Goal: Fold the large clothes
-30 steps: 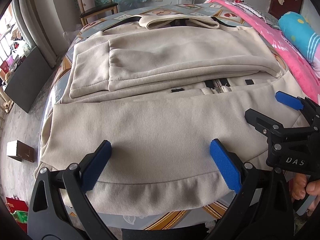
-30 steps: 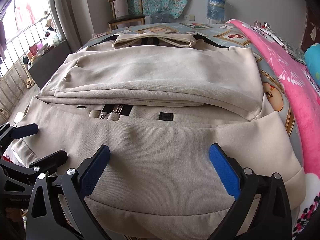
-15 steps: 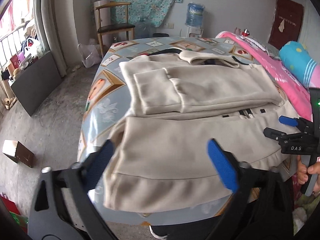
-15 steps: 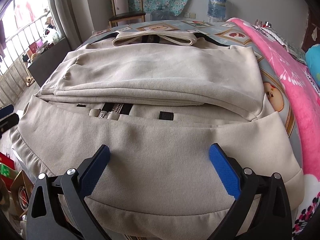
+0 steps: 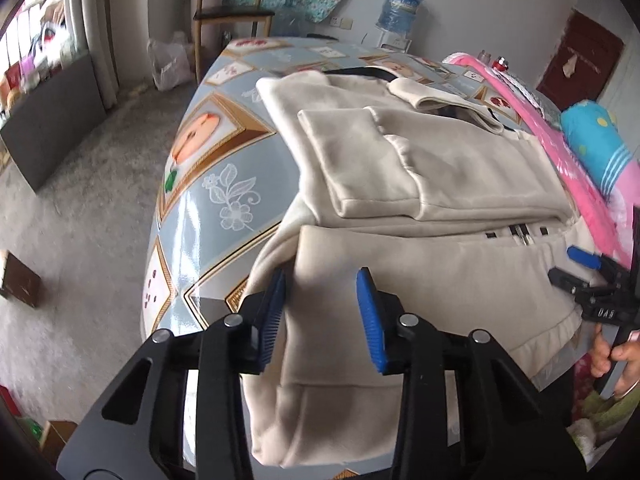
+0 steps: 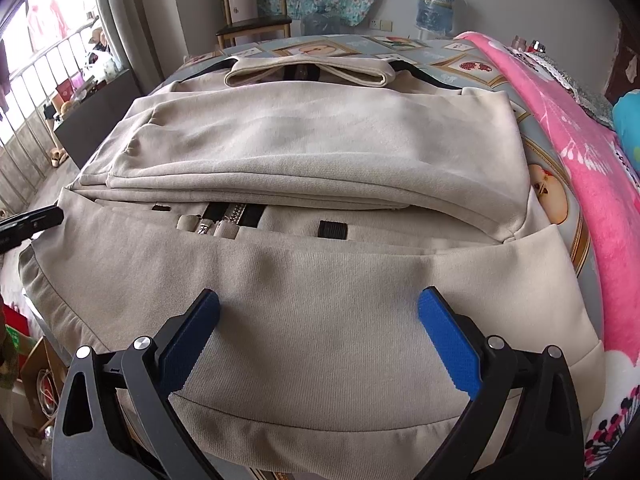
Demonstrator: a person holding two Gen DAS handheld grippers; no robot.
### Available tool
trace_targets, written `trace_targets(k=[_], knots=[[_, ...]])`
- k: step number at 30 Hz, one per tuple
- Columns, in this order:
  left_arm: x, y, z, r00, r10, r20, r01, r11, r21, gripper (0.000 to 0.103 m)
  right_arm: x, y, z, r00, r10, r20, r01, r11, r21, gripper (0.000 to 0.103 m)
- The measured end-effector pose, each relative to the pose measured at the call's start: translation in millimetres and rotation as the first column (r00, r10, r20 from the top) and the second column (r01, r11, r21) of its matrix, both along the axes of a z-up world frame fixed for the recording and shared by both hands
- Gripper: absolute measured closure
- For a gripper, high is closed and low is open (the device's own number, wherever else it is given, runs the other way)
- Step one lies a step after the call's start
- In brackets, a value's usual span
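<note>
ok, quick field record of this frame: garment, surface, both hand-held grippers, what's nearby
garment: beige zip jacket, partly folded, sleeves laid across the upper half, zipper showing
surface: table with glossy patterned cloth
left hand-held gripper: at the jacket's near left corner, jaws closing, hem fabric between them
right hand-held gripper: open, over the near hem, pads not pressing
nearby: pink blanket along the right side; wooden chair and water bottle behind
</note>
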State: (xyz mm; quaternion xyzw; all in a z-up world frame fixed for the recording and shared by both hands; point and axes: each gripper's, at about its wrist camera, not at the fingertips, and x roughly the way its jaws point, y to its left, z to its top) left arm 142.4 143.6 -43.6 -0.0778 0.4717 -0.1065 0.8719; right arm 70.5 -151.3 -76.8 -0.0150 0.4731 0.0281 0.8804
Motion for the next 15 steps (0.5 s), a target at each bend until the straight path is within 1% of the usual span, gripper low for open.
trace_targets(k=[6,9,11,13,14,15], knots=[[7,6,-1,1.0,-0.03,-0.01,0.028,0.995,-0.097,0.069,0,0,0,1.0,0.0,-0.004,0.0,1.0,-0.001,0.006],[2,7,6,0.997,-0.069,0.039,0.074,0.986,-0.146,0.071,0,0,0,1.0,0.0,-0.004,0.0,1.0,-0.001,0.006],[-4,5,14,0.99,-0.118,0.08,0.132,0.971,-0.2,0.071,0,0,0,1.0,0.0,-0.004,0.0,1.0,-0.001,0.006],[-8,0,18,0.983,-0.16,0.093,0.177,0.961,-0.214,0.071,0,0,0,1.0,0.0,-0.003,0.0,1.0,-0.002,0.006],[-8,-4,17,0.98,-0.18,0.088,0.195,0.958,-0.211,0.071,0,0,0,1.0,0.0,-0.003,0.0,1.0,-0.001,0.006],[-5,-7,13,0.98,-0.186,0.071,0.197,0.962,-0.19,0.071,0,1,0,1.0,0.0,-0.003,0.0,1.0,-0.002,0.006]])
